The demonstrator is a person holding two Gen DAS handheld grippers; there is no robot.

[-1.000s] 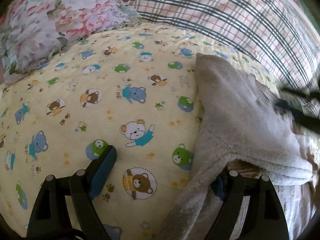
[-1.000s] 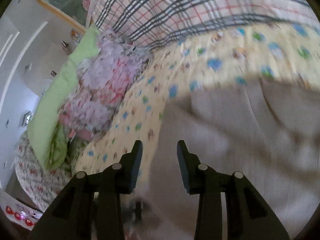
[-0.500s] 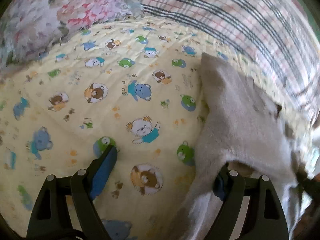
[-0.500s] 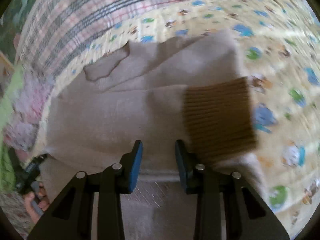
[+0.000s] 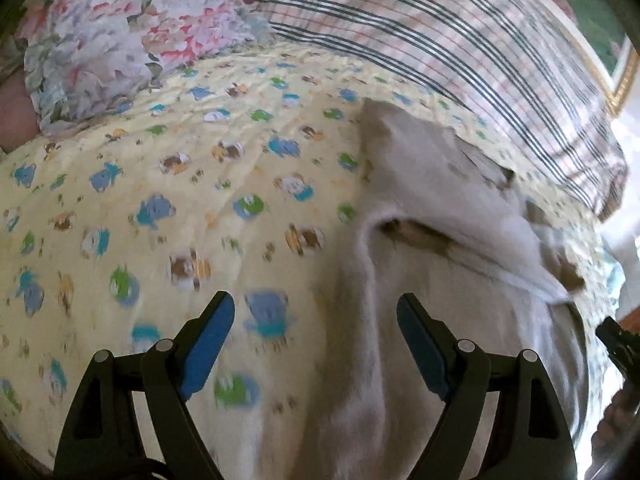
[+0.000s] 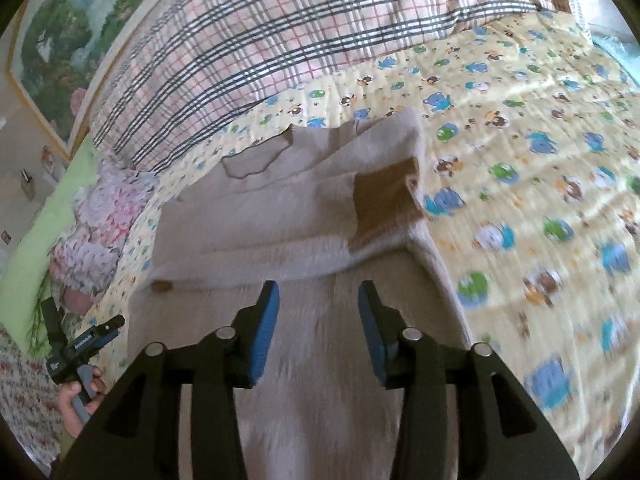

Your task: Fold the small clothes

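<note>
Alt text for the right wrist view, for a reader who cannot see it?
A beige garment with a brown ribbed cuff folded across it lies on a yellow bear-print quilt. The right gripper hangs above it, jaws opening, nothing held.

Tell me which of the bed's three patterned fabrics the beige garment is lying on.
The yellow bear-print quilt. The beige garment lies on it, while the plaid blanket lies beyond and the floral fabric off to the side.

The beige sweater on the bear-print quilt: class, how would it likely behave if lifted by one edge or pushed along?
The beige sweater would probably droop limply, since it already lies in soft folds. Its folded-over sleeve with the brown ribbed cuff would likely fall open. Pushed, it would probably bunch up rather than glide across the bear-print quilt.
</note>
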